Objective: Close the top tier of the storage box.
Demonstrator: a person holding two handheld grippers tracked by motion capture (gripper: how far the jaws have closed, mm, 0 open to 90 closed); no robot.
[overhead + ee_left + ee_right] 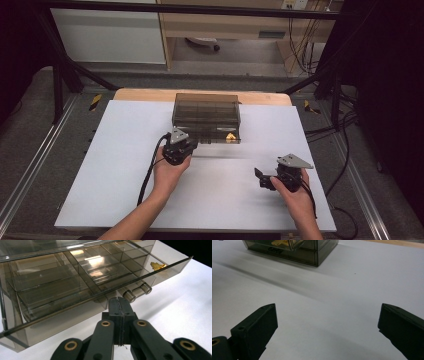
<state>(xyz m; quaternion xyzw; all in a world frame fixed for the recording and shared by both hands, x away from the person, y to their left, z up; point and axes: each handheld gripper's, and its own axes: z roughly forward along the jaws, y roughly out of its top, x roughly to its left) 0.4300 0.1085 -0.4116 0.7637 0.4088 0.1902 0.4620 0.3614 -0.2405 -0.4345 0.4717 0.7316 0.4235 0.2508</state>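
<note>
A smoky clear plastic drawer box (206,107) stands at the back middle of the white table (115,165). Its lower drawer (75,287) is pulled out toward me and is split into several compartments. A small yellow piece (157,265) lies in the drawer's far right corner compartment, the same yellow piece (230,136) showing at the drawer's front. My left gripper (119,300) is shut, pads flush together with nothing seen between them. Its tips sit right under the drawer's front wall, beside the round handle (136,291). My right gripper (328,307) stands open over bare table, well right of the box.
A wooden strip (150,95) runs behind the white sheet. Black frame posts (57,85) and cables (345,150) flank the table, and a metal rail (30,165) runs along the left. The box (312,255) lies far ahead of the right gripper.
</note>
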